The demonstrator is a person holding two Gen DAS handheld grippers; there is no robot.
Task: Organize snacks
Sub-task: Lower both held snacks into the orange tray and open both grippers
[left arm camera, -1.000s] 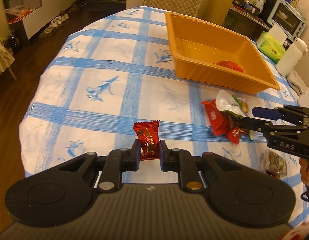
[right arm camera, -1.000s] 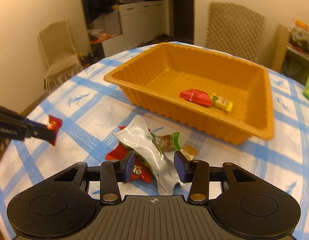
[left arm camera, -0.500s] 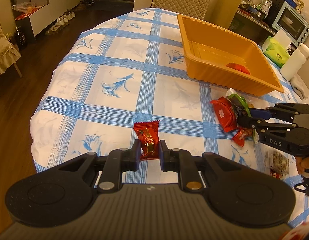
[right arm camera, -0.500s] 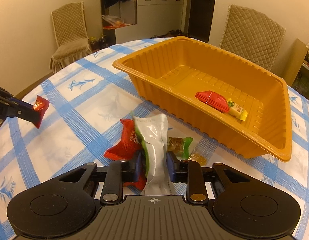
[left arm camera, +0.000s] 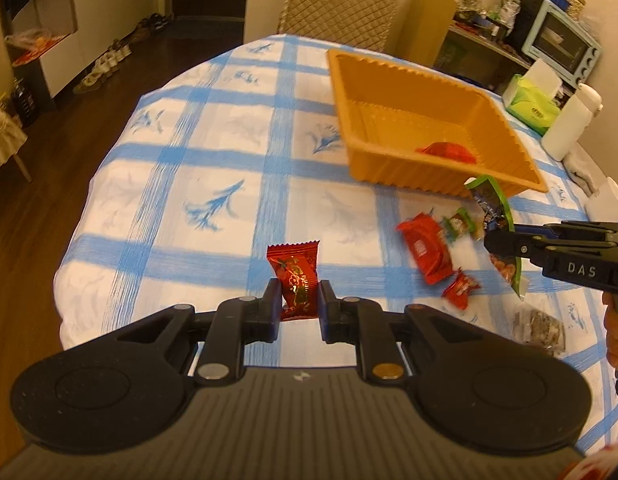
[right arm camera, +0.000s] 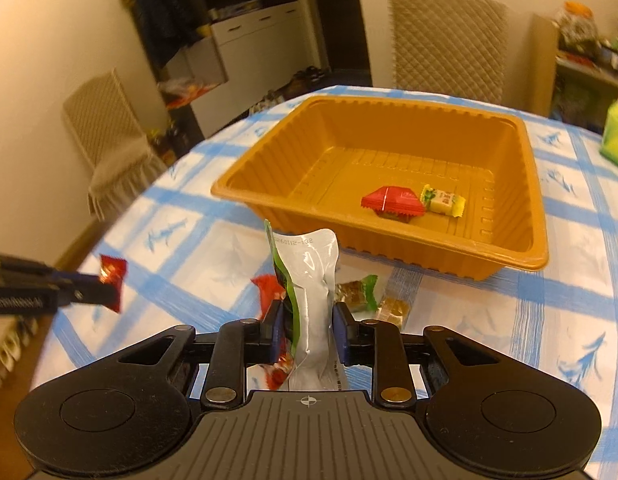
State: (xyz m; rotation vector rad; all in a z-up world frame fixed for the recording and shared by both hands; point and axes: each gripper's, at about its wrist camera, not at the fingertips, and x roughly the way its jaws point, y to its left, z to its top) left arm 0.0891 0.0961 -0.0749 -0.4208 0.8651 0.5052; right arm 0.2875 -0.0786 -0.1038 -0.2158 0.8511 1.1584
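Both grippers loaded, orange tray ahead

On the left, the left gripper (left arm camera: 298, 306) is clamped on a red candy (left arm camera: 295, 280) held above the tablecloth (left arm camera: 213, 168). To its right, the right gripper (right arm camera: 307, 326), whose jaws have just been closing, pinches a silver-and-green pouch (right arm camera: 311, 280) upright, clear of the loose snacks (left arm camera: 429, 248) beside the orange tray (right arm camera: 513, 260). A good drop likely means carrying each packet well over the tray's rim before letting go, one gripper at a time so they do not cross.

Warm amber indoor light, moderately dim; fisheye bending and dark vignetting at every corner, motion blur toward nine and three o'clock.
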